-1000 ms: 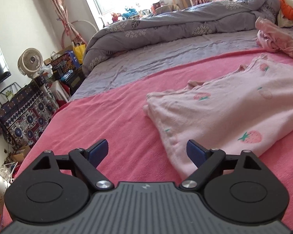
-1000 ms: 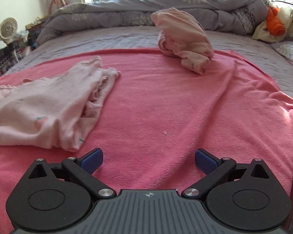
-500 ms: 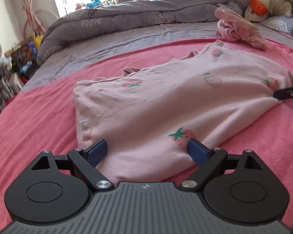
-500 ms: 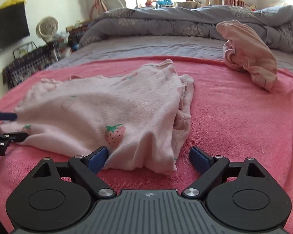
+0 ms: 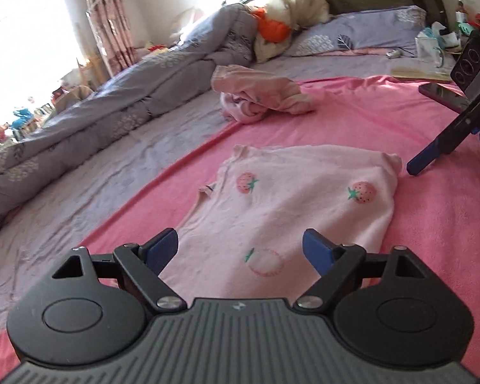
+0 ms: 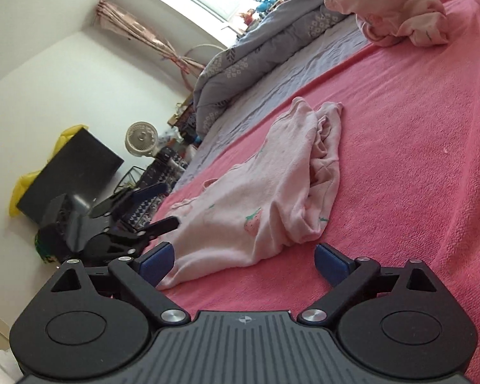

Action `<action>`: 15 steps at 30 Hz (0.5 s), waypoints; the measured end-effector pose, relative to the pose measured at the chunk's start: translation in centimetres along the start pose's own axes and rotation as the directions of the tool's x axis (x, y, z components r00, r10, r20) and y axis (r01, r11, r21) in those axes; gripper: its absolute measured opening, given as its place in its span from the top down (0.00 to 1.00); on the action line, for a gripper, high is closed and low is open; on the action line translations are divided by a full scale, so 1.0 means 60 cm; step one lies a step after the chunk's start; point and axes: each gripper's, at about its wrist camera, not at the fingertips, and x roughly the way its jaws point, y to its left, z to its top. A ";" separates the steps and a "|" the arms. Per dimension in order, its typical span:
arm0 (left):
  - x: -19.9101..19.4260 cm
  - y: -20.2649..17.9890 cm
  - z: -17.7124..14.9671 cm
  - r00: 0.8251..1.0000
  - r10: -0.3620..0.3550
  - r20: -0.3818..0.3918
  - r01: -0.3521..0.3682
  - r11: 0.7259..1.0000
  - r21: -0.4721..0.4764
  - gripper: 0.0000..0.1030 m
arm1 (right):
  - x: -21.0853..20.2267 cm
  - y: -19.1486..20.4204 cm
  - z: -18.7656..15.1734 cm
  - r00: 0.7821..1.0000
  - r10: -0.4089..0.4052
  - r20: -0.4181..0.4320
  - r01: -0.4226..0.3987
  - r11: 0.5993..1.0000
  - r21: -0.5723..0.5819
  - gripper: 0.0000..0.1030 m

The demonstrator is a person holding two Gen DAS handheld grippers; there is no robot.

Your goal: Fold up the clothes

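Note:
A pale pink strawberry-print garment [image 5: 291, 204] [image 6: 265, 198] lies roughly spread on the pink blanket [image 5: 432, 224] [image 6: 416, 147]. My left gripper [image 5: 241, 249] is open and hovers over one end of the garment, nothing between its blue pads. My right gripper [image 6: 244, 257] is open too, low over the opposite end, its left pad beside the cloth edge. The right gripper's fingers [image 5: 432, 150] show past the garment's far corner in the left wrist view. In the right wrist view, the left gripper [image 6: 156, 204] is seen at the garment's other end.
A second crumpled pink garment [image 5: 259, 99] [image 6: 396, 22] lies farther up the bed. A grey quilt [image 5: 118, 102] is bunched along the window side. Pillows [image 5: 368, 32], a phone [image 5: 444, 97], a fan [image 6: 141, 137] and clutter by the wall surround the bed.
Both grippers have swung round and tilted, each now over an opposite end of the strawberry garment. Both stay open. The garment itself lies much as before.

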 end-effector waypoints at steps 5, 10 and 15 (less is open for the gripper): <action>0.070 0.013 -0.023 0.985 -0.109 -0.136 0.100 0.992 -0.075 0.05 | 0.020 -0.007 0.011 0.997 -0.072 0.028 0.071 0.997 0.028 0.05; 0.078 0.025 -0.028 0.982 -0.128 -0.138 0.109 0.985 -0.136 0.13 | 0.065 -0.012 0.035 0.984 -0.162 0.080 0.157 0.985 0.069 0.03; 0.096 0.029 -0.029 0.984 -0.070 -0.164 0.054 0.993 -0.100 0.09 | 0.088 -0.007 0.037 0.988 -0.142 0.061 0.137 0.988 0.073 0.00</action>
